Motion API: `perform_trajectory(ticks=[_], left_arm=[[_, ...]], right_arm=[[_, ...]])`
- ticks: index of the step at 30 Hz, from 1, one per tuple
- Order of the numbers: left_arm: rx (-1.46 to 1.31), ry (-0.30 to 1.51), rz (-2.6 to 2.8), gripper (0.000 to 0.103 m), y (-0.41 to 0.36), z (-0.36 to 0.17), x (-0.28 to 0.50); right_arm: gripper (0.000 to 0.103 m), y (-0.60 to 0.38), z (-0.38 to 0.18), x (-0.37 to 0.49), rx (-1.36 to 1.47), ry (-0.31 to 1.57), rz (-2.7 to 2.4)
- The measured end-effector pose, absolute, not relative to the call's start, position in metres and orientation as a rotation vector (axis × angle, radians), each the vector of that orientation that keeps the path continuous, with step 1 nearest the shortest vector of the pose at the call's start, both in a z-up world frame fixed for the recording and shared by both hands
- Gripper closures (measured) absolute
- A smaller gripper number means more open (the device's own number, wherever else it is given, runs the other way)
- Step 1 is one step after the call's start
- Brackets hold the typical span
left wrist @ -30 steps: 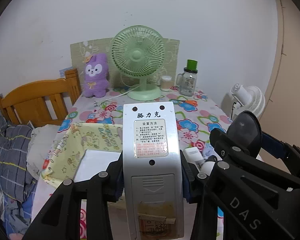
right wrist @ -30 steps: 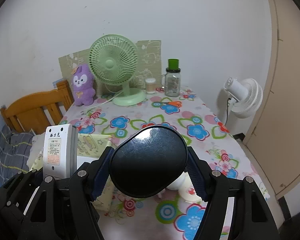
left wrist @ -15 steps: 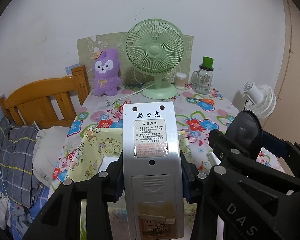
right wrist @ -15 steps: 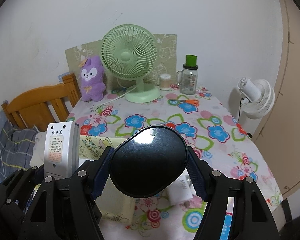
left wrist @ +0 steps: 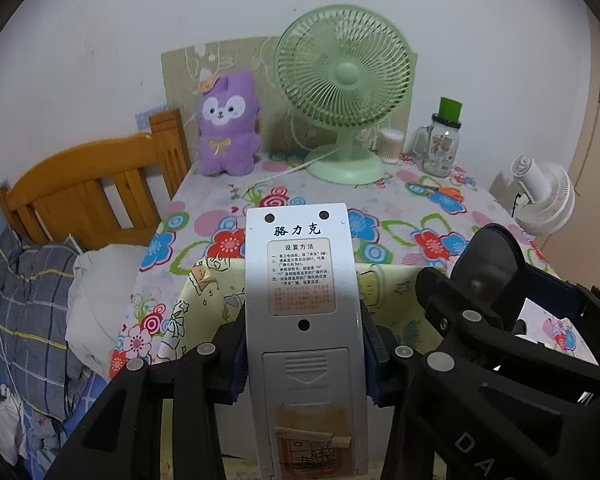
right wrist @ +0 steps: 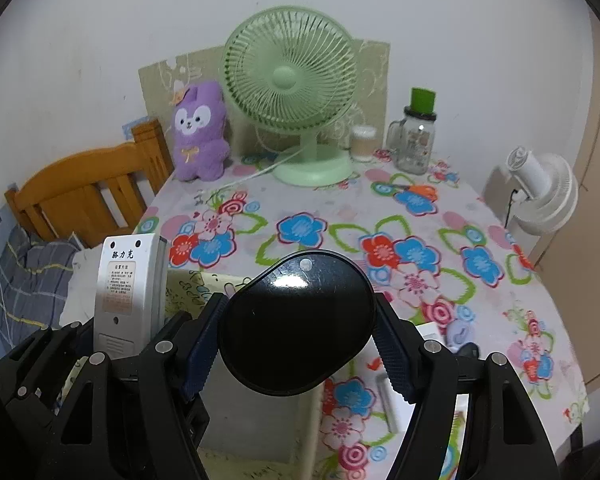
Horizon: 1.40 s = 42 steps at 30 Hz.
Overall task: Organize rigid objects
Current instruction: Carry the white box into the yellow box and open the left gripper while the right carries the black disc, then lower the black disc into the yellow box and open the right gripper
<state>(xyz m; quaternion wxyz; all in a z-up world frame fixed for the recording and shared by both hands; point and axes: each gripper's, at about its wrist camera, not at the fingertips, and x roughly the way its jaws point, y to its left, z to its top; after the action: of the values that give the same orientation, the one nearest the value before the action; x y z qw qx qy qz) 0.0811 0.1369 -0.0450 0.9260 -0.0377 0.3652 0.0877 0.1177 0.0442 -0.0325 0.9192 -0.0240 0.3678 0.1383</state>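
Note:
My left gripper (left wrist: pixel 303 354) is shut on a white remote control (left wrist: pixel 302 320), its back label facing me, held over a yellow patterned storage box (left wrist: pixel 208 300). The remote also shows in the right wrist view (right wrist: pixel 126 284). My right gripper (right wrist: pixel 298 344) is shut on a glossy black oval object (right wrist: pixel 298 320), held just right of the left one above the box (right wrist: pixel 188 288). In the left wrist view the black object (left wrist: pixel 488 268) stands at the right.
The flowered table (right wrist: pixel 420 216) carries a green fan (right wrist: pixel 292 96), a purple plush (right wrist: pixel 198 132), a glass jar with green lid (right wrist: pixel 416 136) and a small cup (right wrist: pixel 363 143). Small white items (right wrist: pixel 388 396) lie near the front. A wooden bed frame (left wrist: pixel 88 184) is left, a white fan (right wrist: pixel 540 196) right.
Both grippers have pulled back and risen with their objects still held. The table and fan sit farther off and the box lies lower under the grippers.

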Motion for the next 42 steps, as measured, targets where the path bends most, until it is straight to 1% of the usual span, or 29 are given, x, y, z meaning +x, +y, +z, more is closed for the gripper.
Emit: perform_trajectory(ticks=[8, 15, 16, 17, 20, 23, 24, 26, 29, 32, 36, 38, 42], left_arm=[[-0.094, 0.807, 0.194, 0.057, 0.153, -0.063, 0.098], [-0.092, 0.857, 0.203, 0.056, 0.157, -0.07, 0.109], [-0.097, 0.858, 0.202, 0.054, 0.157, -0.069, 0.109], [-0.1, 0.86, 0.203, 0.047, 0.156, -0.069, 0.11], [-0.101, 0.86, 0.203, 0.032, 0.154, -0.067, 0.109], [-0.101, 0.859, 0.199, 0.023, 0.153, -0.066, 0.109], [-0.103, 0.856, 0.194, 0.022, 0.152, -0.065, 0.108], [-0.098, 0.845, 0.189, 0.016, 0.149, -0.061, 0.105], [-0.084, 0.822, 0.19, 0.009, 0.143, -0.053, 0.098], [-0.067, 0.801, 0.188, 0.006, 0.135, -0.044, 0.09], [-0.053, 0.768, 0.183, 0.003, 0.123, -0.032, 0.078], [-0.047, 0.743, 0.186, 0.001, 0.117, -0.027, 0.071], [-0.04, 0.71, 0.179, 0.0, 0.107, -0.016, 0.06]], right_arm=[[0.03, 0.065, -0.053, 0.139, -0.062, 0.812, 0.314], [0.03, 0.071, -0.062, 0.153, -0.075, 0.817, 0.301], [0.03, 0.071, -0.063, 0.155, -0.075, 0.822, 0.298], [0.029, 0.071, -0.063, 0.157, -0.075, 0.826, 0.293], [0.028, 0.069, -0.064, 0.16, -0.063, 0.836, 0.297], [0.024, 0.067, -0.062, 0.159, -0.06, 0.836, 0.3], [0.023, 0.066, -0.06, 0.158, -0.064, 0.828, 0.298], [0.015, 0.065, -0.056, 0.153, -0.074, 0.807, 0.298], [0.01, 0.059, -0.047, 0.146, -0.08, 0.781, 0.293], [0.008, 0.051, -0.04, 0.14, -0.072, 0.773, 0.293], [0.008, 0.039, -0.03, 0.128, -0.06, 0.753, 0.294], [0.008, 0.034, -0.025, 0.121, -0.061, 0.739, 0.297], [0.006, 0.022, -0.013, 0.105, -0.059, 0.703, 0.3]])
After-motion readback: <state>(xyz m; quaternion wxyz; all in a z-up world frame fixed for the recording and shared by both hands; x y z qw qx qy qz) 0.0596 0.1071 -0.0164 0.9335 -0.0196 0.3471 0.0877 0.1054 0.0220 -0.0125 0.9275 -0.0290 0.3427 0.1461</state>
